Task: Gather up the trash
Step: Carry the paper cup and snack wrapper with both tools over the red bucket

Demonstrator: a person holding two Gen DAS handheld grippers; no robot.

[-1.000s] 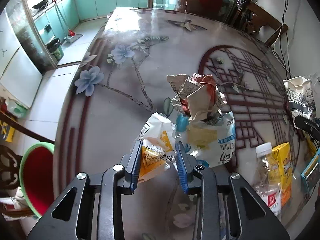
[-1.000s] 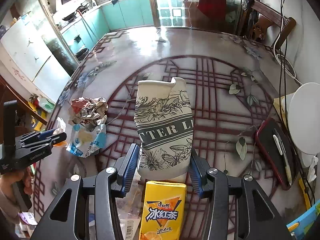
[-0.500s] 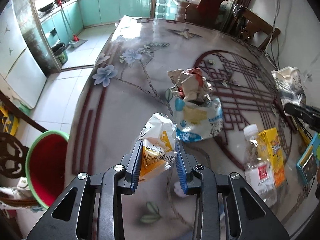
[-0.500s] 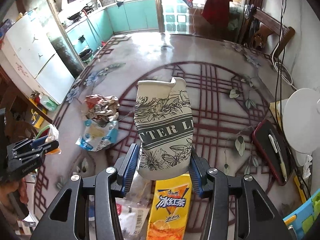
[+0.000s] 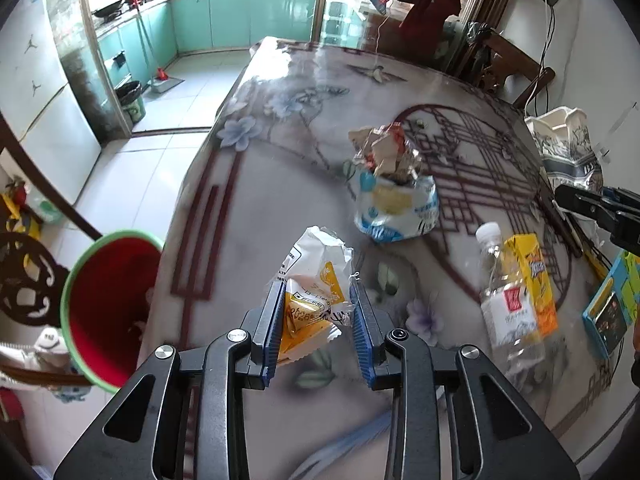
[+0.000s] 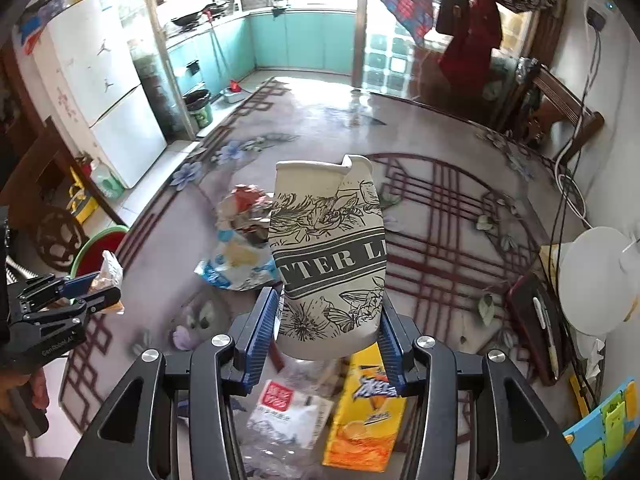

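My left gripper (image 5: 316, 320) is shut on a white and yellow snack wrapper (image 5: 316, 284), held above the table's left part. It also shows in the right wrist view (image 6: 86, 292). My right gripper (image 6: 326, 332) is shut on a crushed paper cup (image 6: 328, 256) with black flower print, held above the table; the cup also shows in the left wrist view (image 5: 568, 152). A red bin with a green rim (image 5: 112, 304) stands on the floor left of the table. On the table lie a crumpled wrapper pile on a blue and white bag (image 5: 394, 196), a plastic bottle (image 5: 506, 300) and a yellow drink carton (image 5: 534, 280).
The glass-topped patterned table (image 5: 280, 160) fills the middle. A phone and pen (image 6: 538, 320), a white round object (image 6: 592, 280) and cables lie at its right edge. A blue and green box (image 5: 612, 308) is at the right. Chairs stand at the far side and left.
Both grippers have risen and pulled back from the table with their trash held. The left gripper has shifted toward the red bin, which now shows more fully.
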